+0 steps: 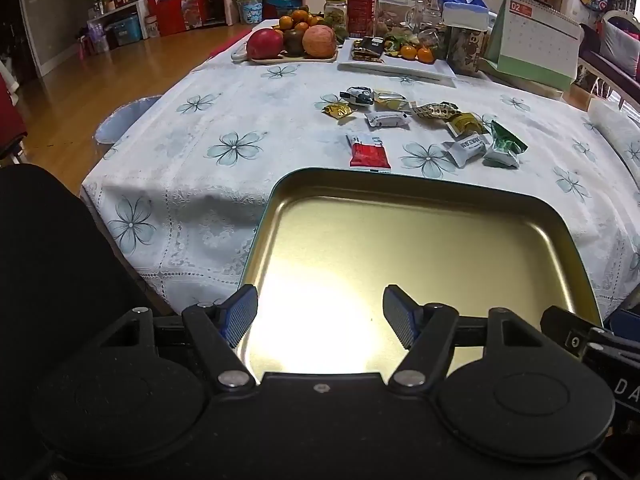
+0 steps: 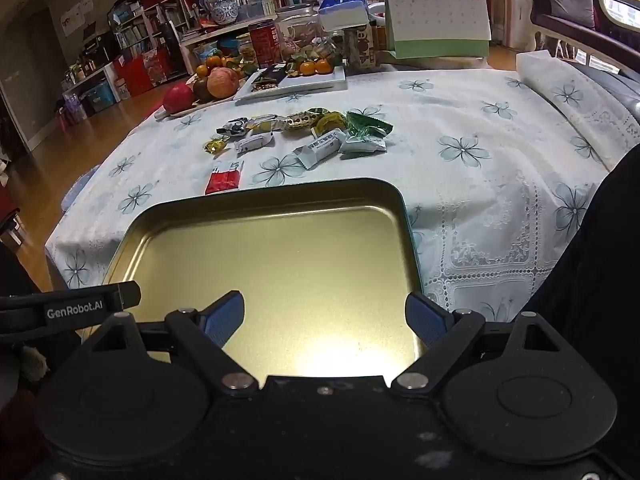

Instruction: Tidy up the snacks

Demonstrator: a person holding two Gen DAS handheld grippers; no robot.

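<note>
Hovering spread and empty over the tin (image 1: pixel 420 240), both grippers face snacks (image 1: pixel 420 120) lying beyond its far rim, the red packet (image 1: pixel 369 154) nearest.

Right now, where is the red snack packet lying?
In both views the red snack packet lies on the floral tablecloth, just beyond the gold tin tray's far rim, nearer than the other wrapped snacks.

Left gripper (image 1: pixel 318 316), jaws apart, over empty gold tin (image 1: pixel 420 240); snacks (image 1: pixel 420 120) beyond.
</note>
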